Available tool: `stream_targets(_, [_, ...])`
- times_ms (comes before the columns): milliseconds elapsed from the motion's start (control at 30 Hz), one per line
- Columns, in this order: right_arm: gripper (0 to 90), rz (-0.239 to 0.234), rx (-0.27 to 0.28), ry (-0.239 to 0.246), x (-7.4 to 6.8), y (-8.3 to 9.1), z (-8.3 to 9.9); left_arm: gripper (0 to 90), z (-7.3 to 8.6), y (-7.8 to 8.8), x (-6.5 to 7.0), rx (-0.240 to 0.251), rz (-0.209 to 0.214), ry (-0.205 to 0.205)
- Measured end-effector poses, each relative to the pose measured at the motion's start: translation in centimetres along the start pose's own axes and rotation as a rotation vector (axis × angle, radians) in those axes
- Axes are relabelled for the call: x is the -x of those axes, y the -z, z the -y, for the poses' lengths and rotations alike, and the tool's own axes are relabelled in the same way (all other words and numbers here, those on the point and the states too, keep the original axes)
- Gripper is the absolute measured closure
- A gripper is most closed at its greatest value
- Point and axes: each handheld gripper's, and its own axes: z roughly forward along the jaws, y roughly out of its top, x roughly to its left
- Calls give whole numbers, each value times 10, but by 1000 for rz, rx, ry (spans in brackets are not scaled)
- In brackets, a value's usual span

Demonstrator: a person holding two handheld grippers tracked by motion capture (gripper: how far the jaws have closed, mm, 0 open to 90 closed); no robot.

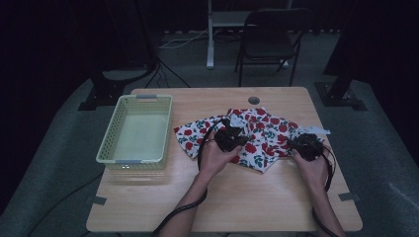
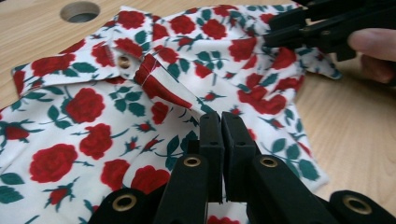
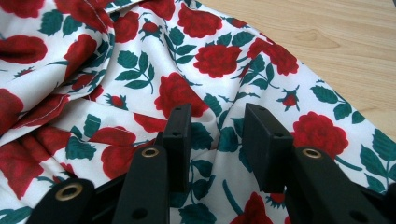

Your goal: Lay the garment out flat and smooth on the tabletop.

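Soft rose cloth (image 1: 257, 138) lies rumpled on the wooden table (image 1: 222, 202).
It is light and floppy, so grab an edge. Left gripper (image 2: 220, 122) pinches a fold tight; right gripper (image 3: 219, 126) has jaws apart over it.

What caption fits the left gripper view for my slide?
Left hand-held gripper shut on a fold of white rose-print fabric garment lying on the light wooden table.

High view: above, facing forward-down, far from table (image 1: 276, 197).
Gripper views: close, low.
Shared: rose-print cloth (image 1: 262, 140).
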Motion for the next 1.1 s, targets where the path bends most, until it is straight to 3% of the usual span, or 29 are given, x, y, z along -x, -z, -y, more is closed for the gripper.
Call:
stream_targets(300, [631, 6, -14, -8, 2, -3, 2, 894, 4, 9, 19, 9, 43, -49])
stream_targets(500, [629, 8, -23, -12, 3, -4, 2, 894, 11, 18, 33, 3, 79, -110])
stream_targets(767, [630, 12, -31, -12, 3, -5, 2, 894, 25, 28, 43, -34, 103, -173])
stream_targets(900, [631, 12, -35, -14, 4, -6, 3, 893, 34, 31, 44, -55, 117, -181])
stream_targets(1100, [633, 15, -45, -15, 5, -7, 3, 892, 49, 30, 45, -128, 126, -218])
